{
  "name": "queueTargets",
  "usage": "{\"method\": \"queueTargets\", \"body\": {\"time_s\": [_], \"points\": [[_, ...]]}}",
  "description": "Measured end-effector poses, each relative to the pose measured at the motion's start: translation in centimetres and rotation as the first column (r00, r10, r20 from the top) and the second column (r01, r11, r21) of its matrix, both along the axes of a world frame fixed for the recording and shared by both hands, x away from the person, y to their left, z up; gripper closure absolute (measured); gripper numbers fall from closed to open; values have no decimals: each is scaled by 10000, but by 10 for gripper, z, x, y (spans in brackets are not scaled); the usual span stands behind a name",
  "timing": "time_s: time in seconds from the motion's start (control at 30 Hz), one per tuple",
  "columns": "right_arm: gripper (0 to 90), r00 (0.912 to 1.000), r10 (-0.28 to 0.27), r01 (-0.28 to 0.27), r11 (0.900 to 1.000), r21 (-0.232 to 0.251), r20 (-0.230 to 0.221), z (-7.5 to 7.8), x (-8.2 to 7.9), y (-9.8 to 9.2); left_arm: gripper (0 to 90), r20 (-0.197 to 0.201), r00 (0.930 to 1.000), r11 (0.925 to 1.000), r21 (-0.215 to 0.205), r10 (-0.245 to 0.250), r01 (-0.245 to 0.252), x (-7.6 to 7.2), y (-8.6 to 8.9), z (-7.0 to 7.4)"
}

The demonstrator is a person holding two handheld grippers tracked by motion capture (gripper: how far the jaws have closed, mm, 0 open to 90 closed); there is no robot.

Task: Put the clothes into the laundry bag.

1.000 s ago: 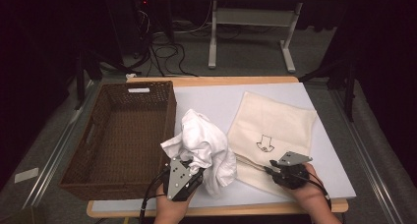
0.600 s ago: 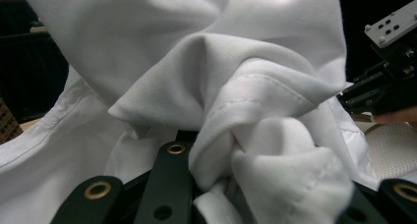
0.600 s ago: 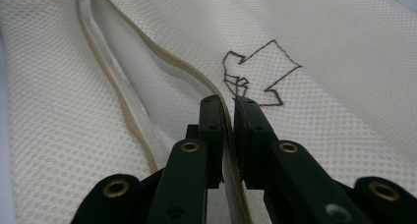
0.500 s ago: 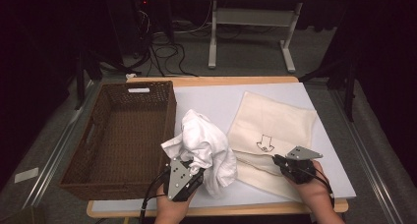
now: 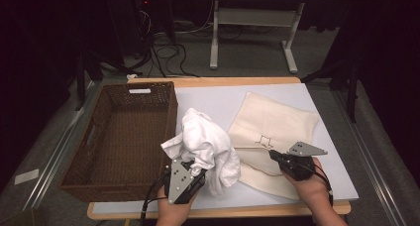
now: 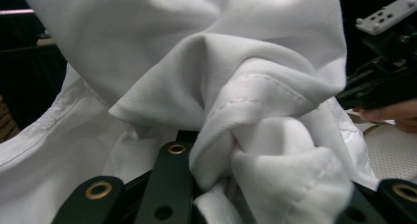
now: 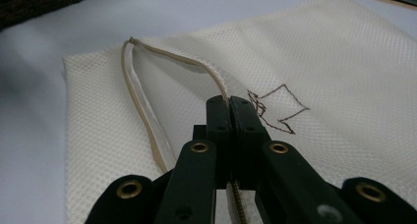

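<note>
A crumpled white cloth (image 5: pixel 205 139) is bunched up at the table's front centre, beside the basket. My left gripper (image 5: pixel 194 166) is shut on its lower folds; in the left gripper view the cloth (image 6: pixel 221 86) bulges between the jaws of that gripper (image 6: pixel 280 184). A cream mesh bag (image 5: pixel 272 122) with a drawn arrow (image 7: pixel 278 106) lies flat to the right. My right gripper (image 5: pixel 273 155) has just been closing, and it (image 7: pixel 229 106) is now shut on the bag's opening hem (image 7: pixel 172 59), which lifts slightly off the bag (image 7: pixel 344 62).
A brown wicker basket (image 5: pixel 173 112) stands at the table's left, its inside holding nothing I can see. The grey table top (image 5: pixel 213 99) extends behind the cloth and bag. Desk legs and cables stand on the floor beyond the far edge.
The right gripper's jaws closed on the bag's hem and the hand rose a little, lifting that edge. The left gripper and white cloth stayed put.
</note>
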State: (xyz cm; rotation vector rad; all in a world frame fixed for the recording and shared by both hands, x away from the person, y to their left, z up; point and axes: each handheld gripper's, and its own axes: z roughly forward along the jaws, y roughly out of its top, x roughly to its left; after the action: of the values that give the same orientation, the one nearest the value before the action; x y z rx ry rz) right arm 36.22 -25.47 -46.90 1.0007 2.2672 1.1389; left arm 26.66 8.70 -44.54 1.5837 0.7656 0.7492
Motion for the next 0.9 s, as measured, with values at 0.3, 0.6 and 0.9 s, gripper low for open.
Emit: {"method": "queueTargets", "body": {"time_s": [0.3, 0.6, 0.9], "points": [[889, 9998, 39, -46, 9992, 405, 192, 12, 0, -3, 739, -159, 9999, 9983, 587, -29, 38, 14, -45, -13], [890, 9991, 181, -219, 9944, 1030, 381, 18, -2, 0, 739, 78, 9998, 9986, 482, -199, 195, 25, -67, -20], [889, 9983, 294, -356, 9910, 1290, 495, 21, -9, 2, 735, -709, 9938, 9843, 1484, -860, 957, 29, -95, -46]]}}
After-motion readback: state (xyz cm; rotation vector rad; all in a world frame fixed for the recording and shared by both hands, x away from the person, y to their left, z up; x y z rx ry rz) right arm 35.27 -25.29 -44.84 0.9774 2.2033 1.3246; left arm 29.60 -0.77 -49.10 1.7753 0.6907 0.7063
